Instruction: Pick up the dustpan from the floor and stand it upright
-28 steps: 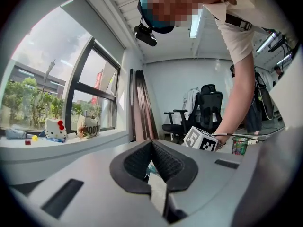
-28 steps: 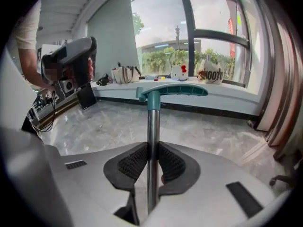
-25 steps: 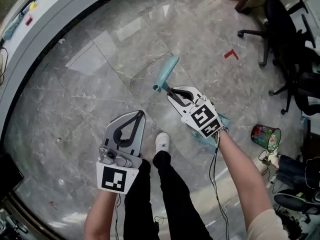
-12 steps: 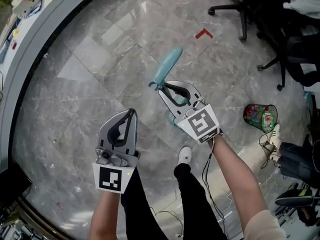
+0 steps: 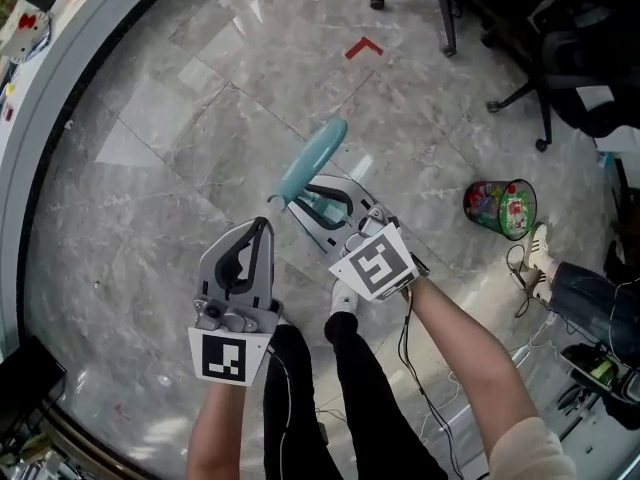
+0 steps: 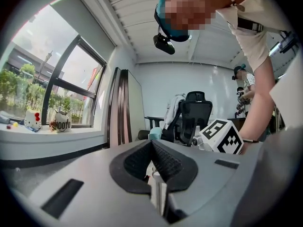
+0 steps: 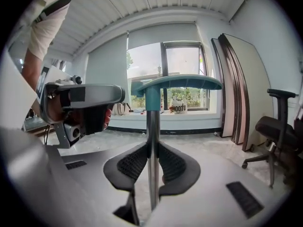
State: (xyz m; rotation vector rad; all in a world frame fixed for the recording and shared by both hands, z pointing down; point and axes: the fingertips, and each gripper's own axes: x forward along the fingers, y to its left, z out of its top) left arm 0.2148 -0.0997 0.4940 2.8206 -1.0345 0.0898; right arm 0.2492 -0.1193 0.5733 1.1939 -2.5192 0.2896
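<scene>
Finding: the right gripper (image 5: 305,206) is clamped on the dustpan (image 5: 312,160), its pads closed on the bare metal shaft (image 7: 152,126) just below the teal handle (image 7: 176,82). Change over the last second: the teal pan, earlier showing under the gripper toward 4 o'clock in the head view, is no longer visible (presumably hidden beneath gripper and forearm). The gripper and its load have also drawn in beside the left gripper (image 5: 260,233), which now sits just at its 8 o'clock. In the right gripper view the shaft runs straight up to 12 o'clock with the handle crosswise on top, parallel to the window frames. The dustpan is therefore judged raised near upright. Whether the pan rests on the marble floor (image 5: 180,168) cannot be confirmed. The left gripper is closed on nothing, pads meeting. Remaining work, as judged: seat the pan squarely and release. Hazard: the person's shoe (image 5: 345,298), at 5 o'clock of the gripper, lies close to the likely set-down spot, while the waste bin (image 5: 500,208) at 3 o'clock stands farther off.
</scene>
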